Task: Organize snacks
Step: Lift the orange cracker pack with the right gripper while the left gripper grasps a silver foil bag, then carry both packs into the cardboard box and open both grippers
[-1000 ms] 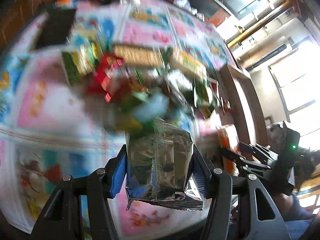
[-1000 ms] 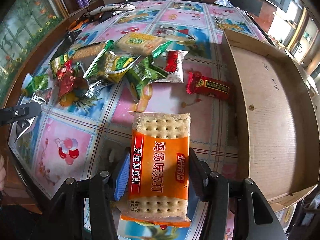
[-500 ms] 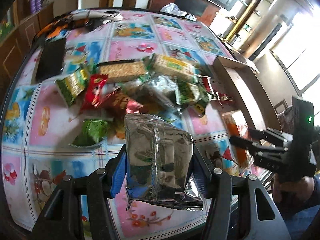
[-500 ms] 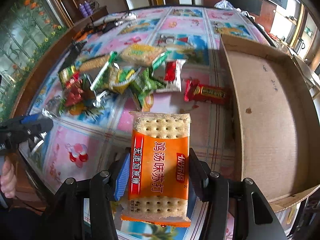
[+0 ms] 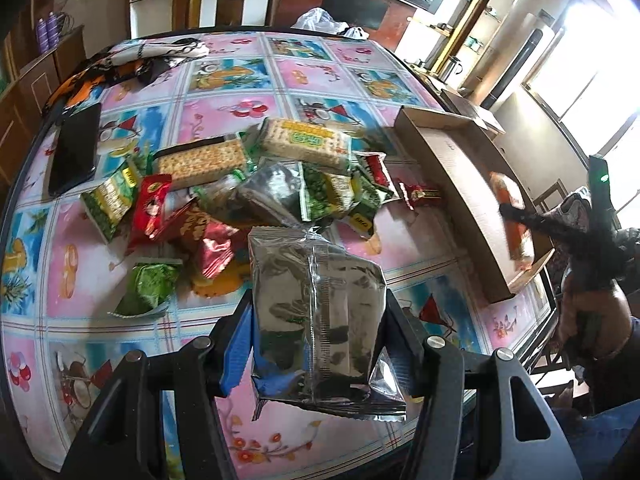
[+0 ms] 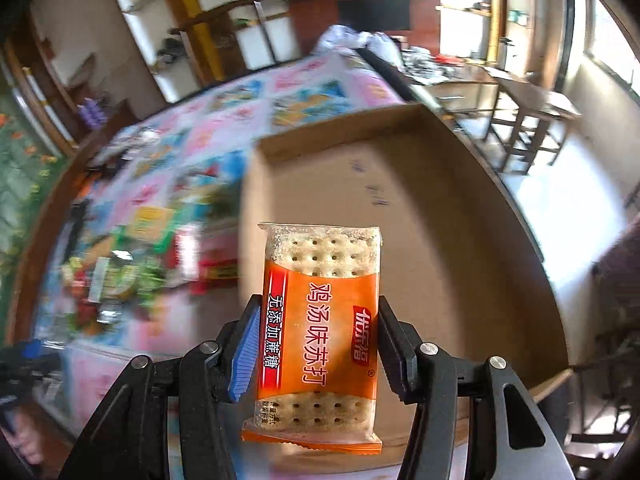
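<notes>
Item: my right gripper (image 6: 316, 344) clamps cracker pack (image 6: 320, 320) over box (image 6: 460, 240); left gripper (image 5: 316, 344) pinches foil bag (image 5: 316, 320). Risk: slippery wrappers sliding out early.

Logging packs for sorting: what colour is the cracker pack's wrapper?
Orange, with clear ends; cracker pack shows best in right wrist view.

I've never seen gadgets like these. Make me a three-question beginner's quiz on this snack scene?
1. True or false: the left gripper holds a silver foil packet.
2. The right gripper holds the orange cracker pack over: A) the snack pile, B) the cardboard box, C) the black phone?
3. Fill in: the box holds ___ snacks lying in it.

Key: 1 true; 2 B; 3 no.
</notes>
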Action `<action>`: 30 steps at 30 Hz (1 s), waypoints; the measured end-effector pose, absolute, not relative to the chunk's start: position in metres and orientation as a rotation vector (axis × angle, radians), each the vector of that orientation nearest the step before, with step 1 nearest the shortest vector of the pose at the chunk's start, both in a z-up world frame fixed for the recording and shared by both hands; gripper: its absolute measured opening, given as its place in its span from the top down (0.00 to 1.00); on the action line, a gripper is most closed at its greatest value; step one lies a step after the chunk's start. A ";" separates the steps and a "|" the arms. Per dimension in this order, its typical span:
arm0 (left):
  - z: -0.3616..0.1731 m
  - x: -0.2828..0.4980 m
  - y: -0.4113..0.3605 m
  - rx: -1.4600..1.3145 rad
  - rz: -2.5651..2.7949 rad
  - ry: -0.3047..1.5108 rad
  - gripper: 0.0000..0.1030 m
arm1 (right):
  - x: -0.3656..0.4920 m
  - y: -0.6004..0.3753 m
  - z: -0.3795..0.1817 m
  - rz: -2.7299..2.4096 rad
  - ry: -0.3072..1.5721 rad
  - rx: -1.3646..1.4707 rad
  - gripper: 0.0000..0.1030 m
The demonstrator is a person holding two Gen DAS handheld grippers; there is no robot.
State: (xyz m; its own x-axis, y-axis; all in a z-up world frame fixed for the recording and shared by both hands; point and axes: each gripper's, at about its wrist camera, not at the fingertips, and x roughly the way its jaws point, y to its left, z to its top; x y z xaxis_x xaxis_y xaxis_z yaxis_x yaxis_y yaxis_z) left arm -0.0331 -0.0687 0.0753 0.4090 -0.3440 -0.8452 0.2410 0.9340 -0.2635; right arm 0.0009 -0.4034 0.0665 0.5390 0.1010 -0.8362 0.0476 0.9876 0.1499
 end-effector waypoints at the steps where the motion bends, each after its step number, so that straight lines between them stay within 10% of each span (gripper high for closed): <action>1: 0.076 -0.033 -0.071 -0.102 -0.372 1.089 0.44 | 0.002 -0.406 0.061 0.022 1.014 0.150 0.45; 30: 0.107 0.000 -0.183 0.057 -0.576 1.021 0.44 | -0.015 -0.429 0.083 0.099 1.045 0.282 0.45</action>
State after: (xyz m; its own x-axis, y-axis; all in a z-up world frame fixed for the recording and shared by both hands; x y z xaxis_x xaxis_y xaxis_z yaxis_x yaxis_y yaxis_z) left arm -0.0004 -0.1835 0.1066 0.3883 -0.4272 -0.8165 0.4787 0.8506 -0.2174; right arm -0.0147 -0.4293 0.0827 0.5016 0.2138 -0.8383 0.0527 0.9596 0.2763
